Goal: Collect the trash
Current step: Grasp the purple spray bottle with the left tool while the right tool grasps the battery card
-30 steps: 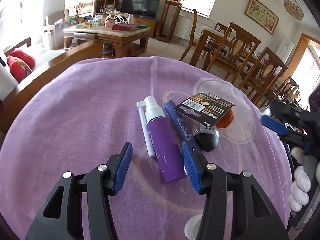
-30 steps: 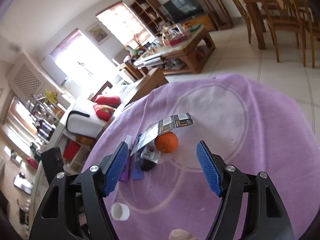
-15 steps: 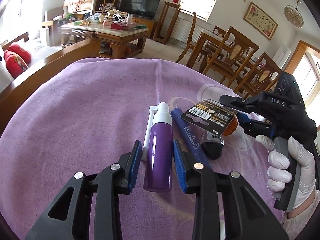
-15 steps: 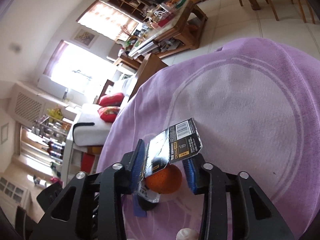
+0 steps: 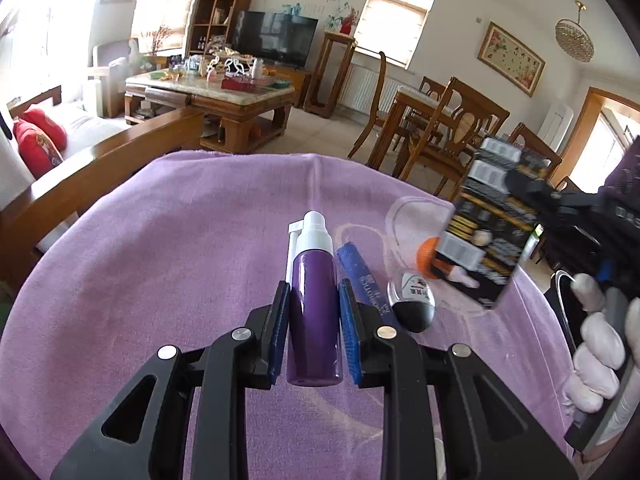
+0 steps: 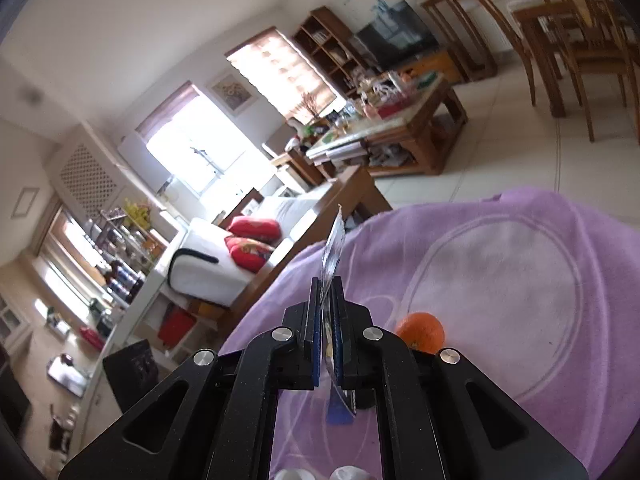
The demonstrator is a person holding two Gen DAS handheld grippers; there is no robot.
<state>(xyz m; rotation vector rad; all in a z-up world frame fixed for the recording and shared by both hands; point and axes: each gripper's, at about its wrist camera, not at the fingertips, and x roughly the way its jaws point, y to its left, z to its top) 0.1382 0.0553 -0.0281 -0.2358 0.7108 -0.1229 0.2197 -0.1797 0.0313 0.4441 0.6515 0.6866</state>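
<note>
Purple cloth (image 5: 160,264) covers the table in a living room

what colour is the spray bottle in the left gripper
The spray bottle is dark purple with a white nozzle, clearest in the left wrist view.

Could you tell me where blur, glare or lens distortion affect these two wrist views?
Left wrist view: the black blister card in the right hand-held gripper is motion-blurred, while the purple spray bottle is sharp; fisheye bends the room's edges. Right wrist view: the window is blown out white.
</note>
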